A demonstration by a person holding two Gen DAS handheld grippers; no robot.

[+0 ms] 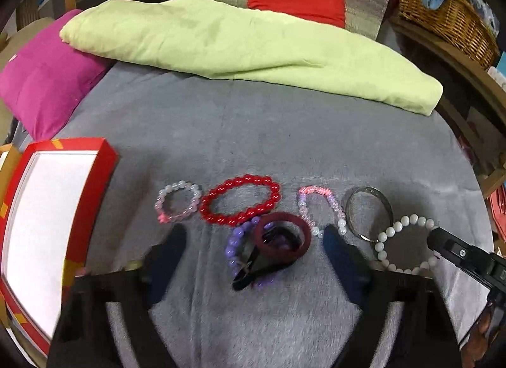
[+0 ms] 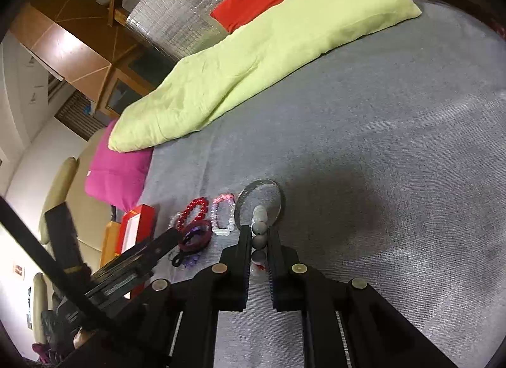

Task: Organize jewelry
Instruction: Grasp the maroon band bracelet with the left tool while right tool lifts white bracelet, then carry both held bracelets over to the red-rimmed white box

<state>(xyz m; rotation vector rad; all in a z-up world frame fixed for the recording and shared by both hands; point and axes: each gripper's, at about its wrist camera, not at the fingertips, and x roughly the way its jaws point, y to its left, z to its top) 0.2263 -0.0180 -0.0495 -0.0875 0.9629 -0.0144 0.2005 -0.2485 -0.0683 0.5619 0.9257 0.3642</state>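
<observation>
The white bead bracelet [image 2: 260,229] was pinched between the nearly closed jaws of the right gripper [image 2: 260,243], its beads stacked in a line between the two black fingers; in the left wrist view the same bracelet [image 1: 403,243] lay at the right end of the jewelry row, with the right gripper [image 1: 438,241] meeting its right side. Just beside it lay the silver bangle [image 1: 370,210], then the pink-and-clear bead bracelet [image 1: 319,210]. The left gripper [image 1: 254,241] stood with its jaws spread and nothing between the pads, its blue fingertips [image 1: 335,241] flanking a dark red ring bracelet [image 1: 281,236] that overlapped a purple bead bracelet [image 1: 235,248] and a black hair clip [image 1: 253,268]. Behind these lay the red bead bracelet [image 1: 240,203] and a pale pink bead bracelet [image 1: 178,205]. The red box [image 1: 104,178] with a white lining sat at the left on the grey blanket [image 1: 253,134].
</observation>
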